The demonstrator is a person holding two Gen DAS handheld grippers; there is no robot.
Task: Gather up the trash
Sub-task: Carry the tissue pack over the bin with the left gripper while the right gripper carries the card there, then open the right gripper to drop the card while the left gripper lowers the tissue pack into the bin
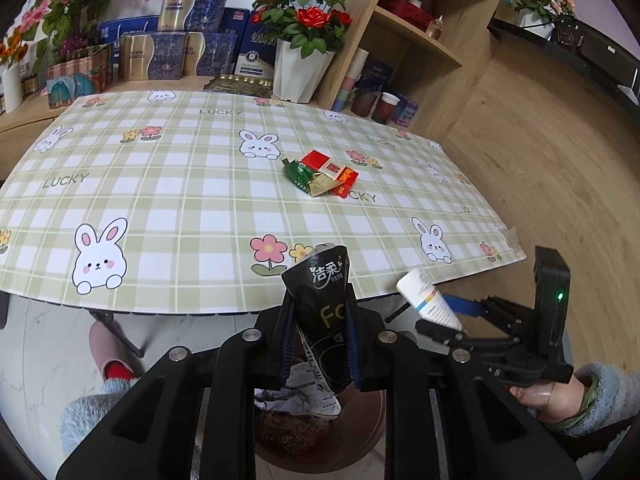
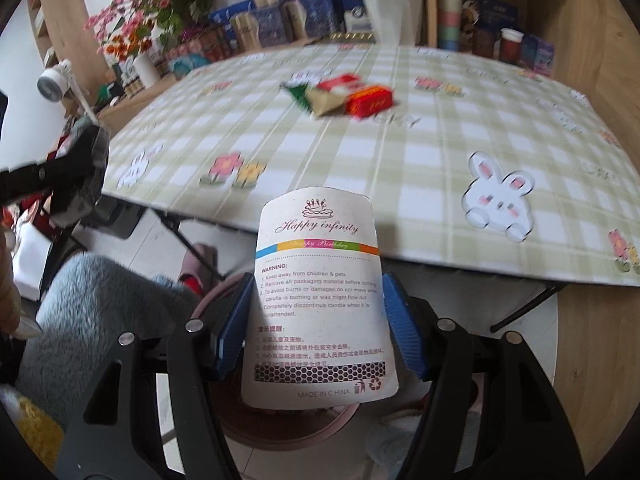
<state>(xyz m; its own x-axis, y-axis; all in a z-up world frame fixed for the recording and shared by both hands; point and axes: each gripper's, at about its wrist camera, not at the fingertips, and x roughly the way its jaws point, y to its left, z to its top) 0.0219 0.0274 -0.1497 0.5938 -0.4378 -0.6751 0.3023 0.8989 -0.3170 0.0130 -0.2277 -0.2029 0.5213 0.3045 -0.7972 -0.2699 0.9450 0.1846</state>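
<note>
Bench [image 1: 180,184] is covered by a checked cloth; red and green wrappers [image 1: 320,176] are left mid-bench. Black tissue pack [image 1: 320,300] is clamped in left tool [image 1: 320,344] over the brown bin [image 1: 360,432]. White candle card [image 2: 320,300] is gripped by right tool [image 2: 320,328].

The black tissue pack [image 1: 320,312] looks like thin glossy plastic film, crinkled where ribbed blue pads [image 1: 353,344] press it, while the candle card [image 2: 320,300] at lower centre of the right view is matt, faintly speckled paper. The checked tablecloth [image 1: 192,184] looks smooth with a slight sheen (probably vinyl), and the wrappers [image 1: 320,178] at centre are shiny foil and glossy card. At upper right the shelf [image 1: 424,36] shows pale matt wood grain, and the sleeve [image 1: 608,396] at lower right is fuzzy cloth.
</note>
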